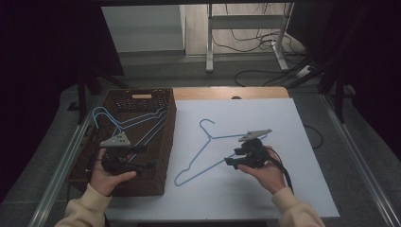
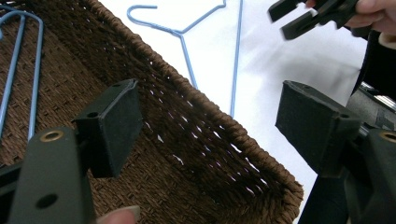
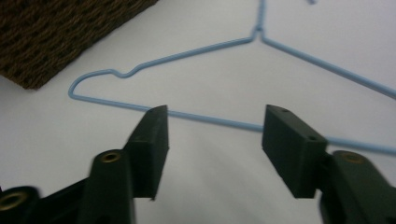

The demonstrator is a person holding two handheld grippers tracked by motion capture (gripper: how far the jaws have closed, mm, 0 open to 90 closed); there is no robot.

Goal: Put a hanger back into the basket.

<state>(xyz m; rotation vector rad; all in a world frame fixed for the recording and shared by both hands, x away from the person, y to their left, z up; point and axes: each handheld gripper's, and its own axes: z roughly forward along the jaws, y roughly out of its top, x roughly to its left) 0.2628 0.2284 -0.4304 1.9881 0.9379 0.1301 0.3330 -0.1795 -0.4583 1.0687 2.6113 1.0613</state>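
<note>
The hanger (image 1: 208, 150) on the white sheet (image 1: 293, 142) looks like thin wire with a smooth, pale blue coating that has a slight sheen; the hangers in the basket (image 1: 124, 124) have the same blue coated wire look. The basket (image 1: 161, 156) is dark brown woven fibre, rough and matt, with a braided rim and small gaps in the weave. The sheet is matt white and smooth, like paper or thin plastic, and it covers a bench (image 1: 227, 92) whose bare far edge looks like light wood. The right hand-held gripper (image 3: 212, 140) has matt black plastic jaws with brass-coloured rivets; the left hand-held gripper (image 2: 210, 121) shows the same, with dull, slightly grainy pads. The person's sleeves (image 1: 87, 208) are soft cream cloth.
</note>
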